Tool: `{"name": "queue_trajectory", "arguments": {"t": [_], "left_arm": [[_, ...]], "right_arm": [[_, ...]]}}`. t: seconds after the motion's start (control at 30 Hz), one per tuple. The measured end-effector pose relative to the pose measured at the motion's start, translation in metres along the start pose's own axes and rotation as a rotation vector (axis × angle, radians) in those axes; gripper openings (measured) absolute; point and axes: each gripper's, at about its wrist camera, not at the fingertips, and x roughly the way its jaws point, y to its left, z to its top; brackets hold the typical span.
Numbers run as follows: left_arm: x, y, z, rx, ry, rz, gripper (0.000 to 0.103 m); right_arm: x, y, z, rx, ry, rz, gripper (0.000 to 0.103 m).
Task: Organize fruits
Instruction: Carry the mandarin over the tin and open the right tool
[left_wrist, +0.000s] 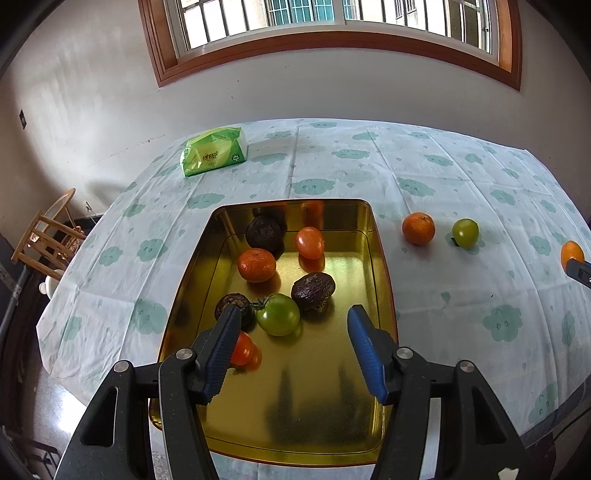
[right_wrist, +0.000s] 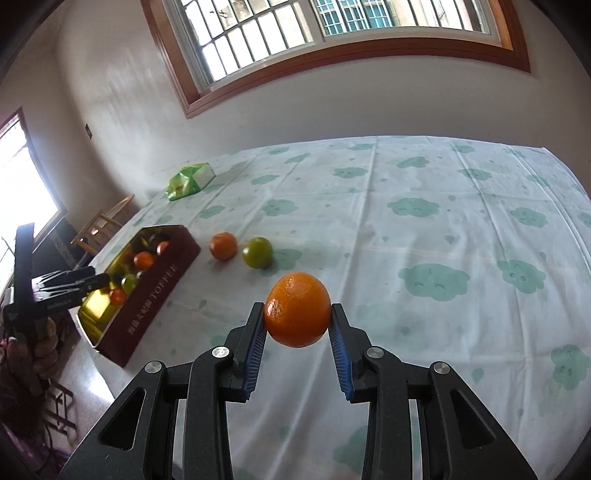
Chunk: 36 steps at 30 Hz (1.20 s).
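Observation:
A gold tin holds several fruits: a tangerine, a red tomato, a green tomato and dark wrinkled fruits. My left gripper is open and empty, hovering over the tin's near half. My right gripper is shut on an orange and holds it above the tablecloth; the orange also shows at the right edge of the left wrist view. A tangerine and a green tomato lie on the cloth right of the tin, also seen in the right wrist view.
A green tissue pack lies at the table's far left. The tin sits near the table's left edge, its maroon side lettered TOFFEE. A wooden chair stands beyond that edge. The left gripper shows over the tin.

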Motion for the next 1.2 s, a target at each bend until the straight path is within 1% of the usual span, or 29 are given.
{"name": "queue_trajectory", "arguments": {"t": [0.13, 0.27, 0.4, 0.57, 0.73, 0.93, 1.07, 1.2], "left_arm": [[-0.002, 0.012, -0.004, -0.015, -0.009, 0.013, 0.059], [-0.003, 0.025, -0.008, -0.038, -0.018, 0.029, 0.061], [-0.003, 0.04, -0.012, -0.059, -0.021, 0.045, 0.062], [-0.004, 0.058, -0.018, -0.085, -0.027, 0.065, 0.063], [-0.002, 0.072, -0.023, -0.102, -0.026, 0.085, 0.064], [0.005, 0.083, -0.028, -0.119, -0.012, 0.089, 0.066], [0.008, 0.088, -0.03, -0.126, -0.006, 0.087, 0.067], [0.01, 0.091, -0.031, -0.135, 0.0, 0.087, 0.07]], "right_arm": [[0.004, 0.045, 0.011, -0.048, 0.002, 0.101, 0.035], [0.013, 0.091, 0.017, -0.107, 0.029, 0.196, 0.035], [0.031, 0.132, 0.018, -0.174, 0.065, 0.262, 0.035], [0.06, 0.172, 0.014, -0.213, 0.131, 0.331, 0.035], [0.087, 0.204, 0.006, -0.261, 0.195, 0.355, 0.035], [0.118, 0.22, 0.002, -0.272, 0.257, 0.358, 0.036], [0.129, 0.228, 0.0, -0.276, 0.281, 0.36, 0.037], [0.135, 0.232, 0.002, -0.275, 0.279, 0.364, 0.037]]}}
